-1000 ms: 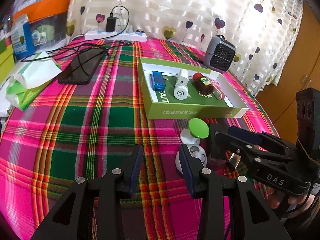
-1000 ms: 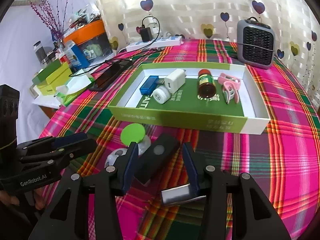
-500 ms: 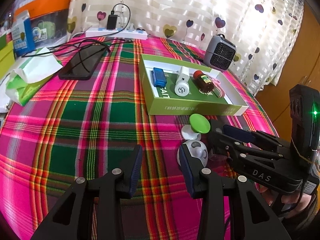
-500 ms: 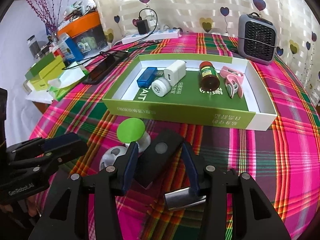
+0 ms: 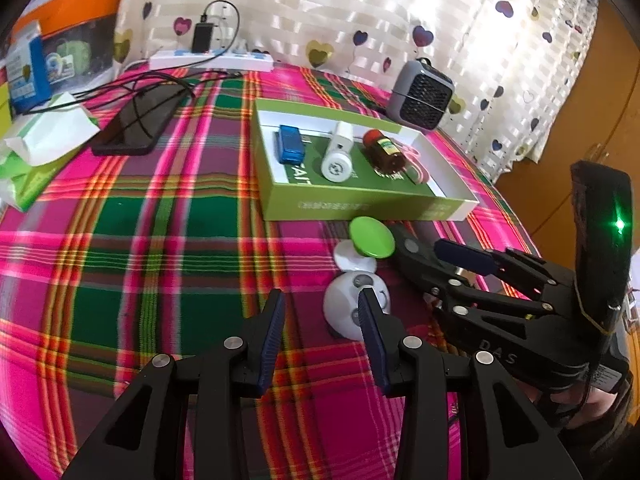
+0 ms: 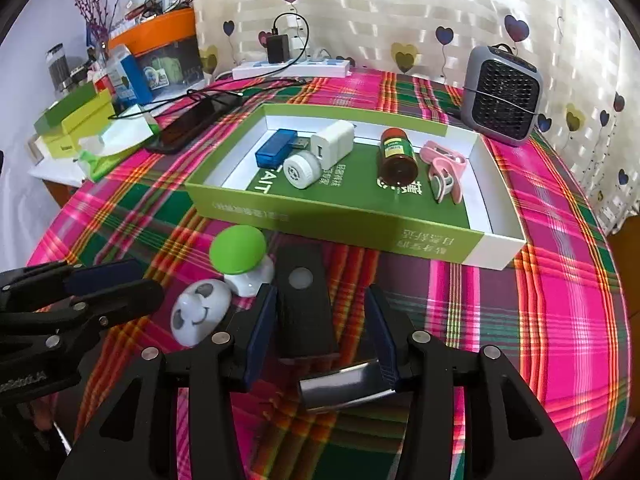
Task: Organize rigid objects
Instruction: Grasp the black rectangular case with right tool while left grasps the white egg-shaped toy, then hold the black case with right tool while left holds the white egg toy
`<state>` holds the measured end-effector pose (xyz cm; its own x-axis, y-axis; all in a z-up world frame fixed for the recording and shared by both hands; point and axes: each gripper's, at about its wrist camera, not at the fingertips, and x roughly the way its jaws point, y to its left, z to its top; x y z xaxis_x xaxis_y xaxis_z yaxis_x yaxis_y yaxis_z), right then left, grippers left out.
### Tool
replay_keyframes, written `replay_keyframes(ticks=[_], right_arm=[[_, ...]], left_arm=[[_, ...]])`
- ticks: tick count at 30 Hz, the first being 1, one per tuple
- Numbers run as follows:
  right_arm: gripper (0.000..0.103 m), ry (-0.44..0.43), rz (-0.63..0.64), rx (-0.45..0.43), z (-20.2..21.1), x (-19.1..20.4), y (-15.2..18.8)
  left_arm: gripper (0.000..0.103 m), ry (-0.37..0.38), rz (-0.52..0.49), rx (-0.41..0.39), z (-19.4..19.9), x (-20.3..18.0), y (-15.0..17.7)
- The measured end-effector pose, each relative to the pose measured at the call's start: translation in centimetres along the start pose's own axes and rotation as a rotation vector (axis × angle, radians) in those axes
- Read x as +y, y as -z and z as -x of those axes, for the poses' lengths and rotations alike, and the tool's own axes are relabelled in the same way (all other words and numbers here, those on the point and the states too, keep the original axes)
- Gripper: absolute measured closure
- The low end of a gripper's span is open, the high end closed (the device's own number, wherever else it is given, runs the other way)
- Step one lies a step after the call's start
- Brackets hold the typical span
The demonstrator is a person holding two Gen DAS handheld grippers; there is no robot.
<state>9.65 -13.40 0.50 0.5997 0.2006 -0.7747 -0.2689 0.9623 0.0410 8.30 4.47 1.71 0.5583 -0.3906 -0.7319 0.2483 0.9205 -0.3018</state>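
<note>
The right gripper (image 6: pixel 320 332) has open fingers straddling the black block (image 6: pixel 304 304), its long axis pointing toward the green box (image 6: pixel 332 220); nothing gripped.

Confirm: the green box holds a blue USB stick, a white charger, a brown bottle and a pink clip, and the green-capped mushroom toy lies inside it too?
Not quite. The mushroom toy stands on the tablecloth in front of the green box, outside it, as the right wrist view shows. The rest is right.

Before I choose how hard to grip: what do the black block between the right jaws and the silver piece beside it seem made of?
black block: likely matte plastic, since its faces are dull and even without glare. silver piece: probably bare or brushed metal, shown by its bright streaky sheen, though it could be metallised plastic.
</note>
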Motion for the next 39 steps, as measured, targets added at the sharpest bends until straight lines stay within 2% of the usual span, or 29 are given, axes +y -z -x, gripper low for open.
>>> replay_keyframes(ticks=[13,14,17,21,39], right_arm=[[0.056,-0.022,-0.009,0.027,-1.0,-0.8,0.0],[0.057,-0.031,-0.010,0.024,-0.9,-0.9,0.0],[0.068,-0.037,-0.005,0.026,-1.0,-1.0,0.0],[0.074,-0.058,-0.002,0.024,-1.0,-1.1,0.1],[0.074,-0.087,-0.011,0.014,-0.8,-1.6,0.2]], left_arm=[[0.065,0.016,-0.039,0.037,-1.2,-1.4,0.3],[0.065,0.020,-0.037,0.041,-1.3,-1.4,0.3],[0.065,0.020,-0.042,0.050,-1.6,-1.7,0.3],[0.065,0.013,-0.048,0.057,-2.0,-2.0,0.3],[0.065,0.008,-0.009,0.054,-2.4,-1.9,-0.3]])
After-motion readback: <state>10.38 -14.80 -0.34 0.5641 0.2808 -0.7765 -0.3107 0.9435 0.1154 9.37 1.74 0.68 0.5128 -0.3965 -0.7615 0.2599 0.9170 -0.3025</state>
